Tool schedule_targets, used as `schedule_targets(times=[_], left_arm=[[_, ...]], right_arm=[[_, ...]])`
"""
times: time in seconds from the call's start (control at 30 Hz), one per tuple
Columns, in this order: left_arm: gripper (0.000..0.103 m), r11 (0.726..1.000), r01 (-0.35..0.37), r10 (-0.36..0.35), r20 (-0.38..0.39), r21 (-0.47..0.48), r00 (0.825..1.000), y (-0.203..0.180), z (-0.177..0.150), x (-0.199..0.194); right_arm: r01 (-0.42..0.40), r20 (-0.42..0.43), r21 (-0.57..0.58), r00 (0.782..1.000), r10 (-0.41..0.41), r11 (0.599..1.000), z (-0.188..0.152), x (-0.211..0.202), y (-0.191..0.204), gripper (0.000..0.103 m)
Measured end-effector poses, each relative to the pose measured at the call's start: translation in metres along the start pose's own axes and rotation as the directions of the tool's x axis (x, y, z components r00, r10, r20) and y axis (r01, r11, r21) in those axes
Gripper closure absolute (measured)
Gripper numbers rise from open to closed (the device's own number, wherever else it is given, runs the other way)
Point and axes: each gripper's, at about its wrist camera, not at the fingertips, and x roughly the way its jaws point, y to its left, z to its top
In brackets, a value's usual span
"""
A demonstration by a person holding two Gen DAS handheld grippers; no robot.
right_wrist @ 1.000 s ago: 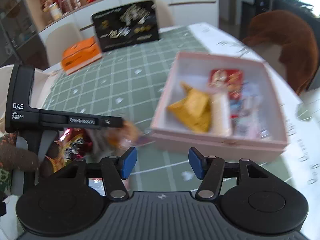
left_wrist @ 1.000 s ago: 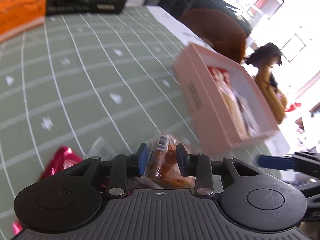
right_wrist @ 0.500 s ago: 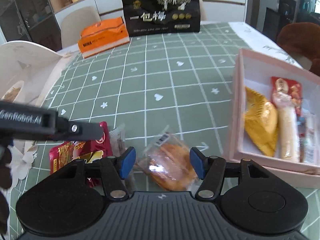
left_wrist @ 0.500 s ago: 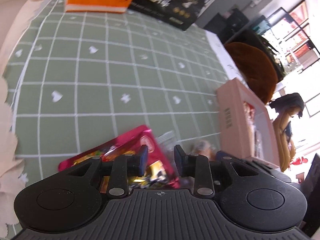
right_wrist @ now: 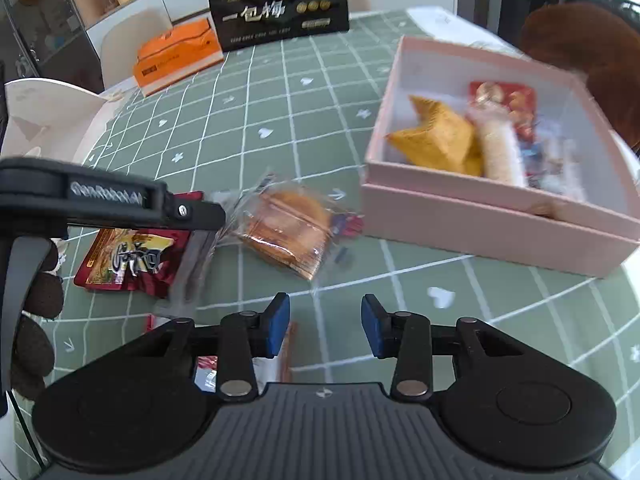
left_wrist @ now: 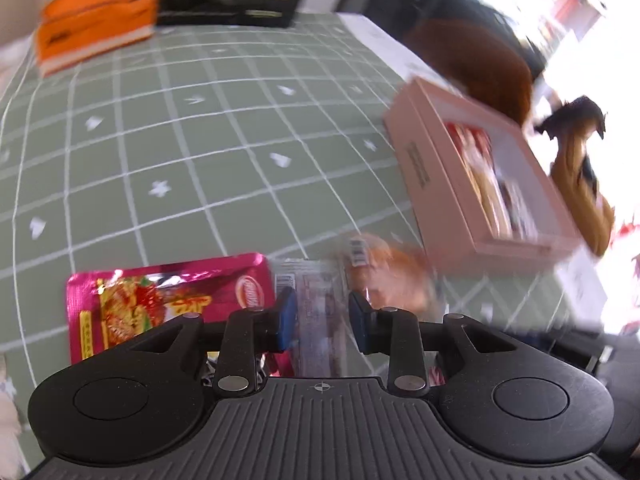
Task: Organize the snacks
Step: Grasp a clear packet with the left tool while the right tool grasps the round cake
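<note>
A pink box (right_wrist: 500, 216) on the green checked tablecloth holds a yellow packet (right_wrist: 440, 140), a pale stick snack and a red packet. In front of its left side lies a clear-wrapped orange pastry (right_wrist: 288, 232), also in the left wrist view (left_wrist: 388, 276). A red snack bag (right_wrist: 128, 260) lies further left; it shows as a magenta bag (left_wrist: 160, 304) in the left wrist view. A clear-wrapped bar (left_wrist: 316, 312) lies between my left gripper's (left_wrist: 322, 314) open fingers. My right gripper (right_wrist: 325, 326) is open and empty, just short of the pastry. The box also shows in the left wrist view (left_wrist: 440, 200).
An orange box (right_wrist: 176, 60) and a black gift box (right_wrist: 280, 0) stand at the table's far side. A white chair back (right_wrist: 48, 120) is at the left. A brown plush (right_wrist: 592, 52) sits behind the pink box. Another packet (right_wrist: 280, 356) lies under my right gripper.
My left gripper let go of the orange pastry, which now lies on the cloth, and pulled back over the clear-wrapped bar. My right gripper's view shifted toward the pastry and box.
</note>
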Motion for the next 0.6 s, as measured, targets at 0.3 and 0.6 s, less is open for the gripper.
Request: schedule_targets(times=[0.3, 0.6], left_arm=[[0.07, 0.981, 0.113, -0.091, 0.146, -0.155, 0.985, 0.016, 0.031, 0.0], [0.08, 0.944, 0.301, -0.307, -0.026, -0.137, 0.951, 0.0, 0.014, 0.017]], right_arm=[[-0.001, 0.017, 0.077, 1.0, 0.0, 0.997, 0.001, -0.004, -0.007, 0.044], [0.006, 0.04, 0.135, 0.999, -0.012, 0.991, -0.019, -0.029, -0.022, 0.043]])
